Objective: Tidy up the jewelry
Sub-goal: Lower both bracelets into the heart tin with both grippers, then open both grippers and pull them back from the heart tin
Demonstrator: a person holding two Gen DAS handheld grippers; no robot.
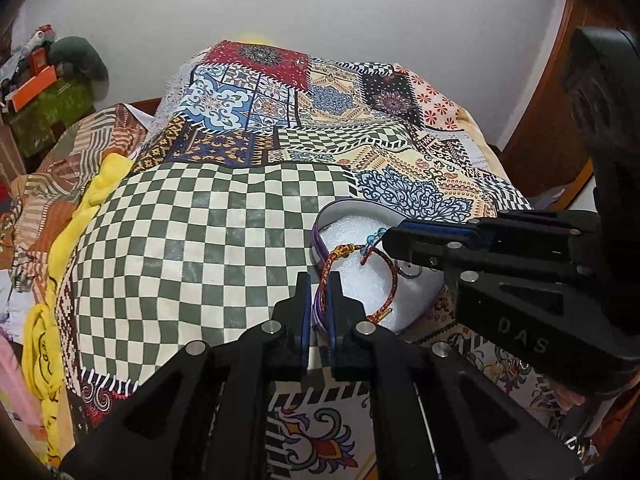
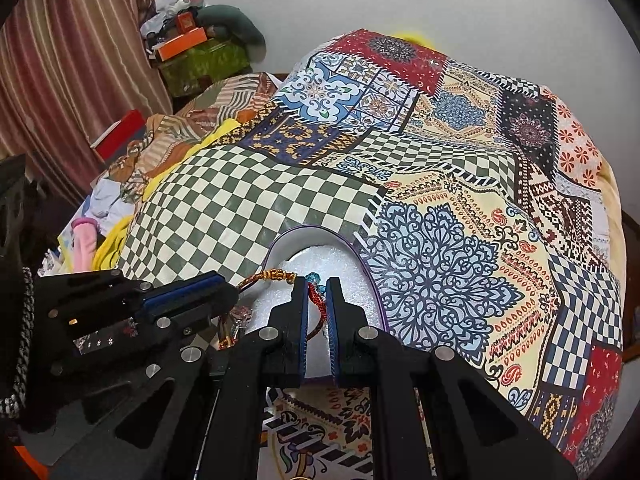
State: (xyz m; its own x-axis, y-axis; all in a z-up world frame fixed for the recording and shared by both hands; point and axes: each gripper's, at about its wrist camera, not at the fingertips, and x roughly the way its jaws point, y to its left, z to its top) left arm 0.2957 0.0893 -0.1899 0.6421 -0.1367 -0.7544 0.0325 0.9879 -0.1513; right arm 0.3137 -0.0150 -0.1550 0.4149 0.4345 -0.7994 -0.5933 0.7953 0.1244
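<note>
A heart-shaped box [image 1: 320,224] with a purple rim and white foam lining lies on the patchwork bedspread [image 1: 192,248]. My left gripper [image 1: 316,280] is shut on the box's near-left wall, the purple rim pinched between its blue pads. A red-and-gold braided bracelet [image 1: 394,280] with blue beads hangs over the foam. My right gripper [image 2: 318,282] is shut on its red cord just below the beads, low over the box [image 2: 360,256]. The bracelet's gold knot [image 2: 272,276] stands clear of the pads. A small silvery charm [image 1: 408,270] rests on the foam beside the cord.
Yellow cloth [image 1: 100,188] and loose clothes lie along the bed's left side. Boxes and clutter [image 2: 192,52] stack in the far-left corner by a striped curtain [image 2: 80,60]. A wooden frame [image 1: 548,120] borders the right. The white wall stands behind the bed.
</note>
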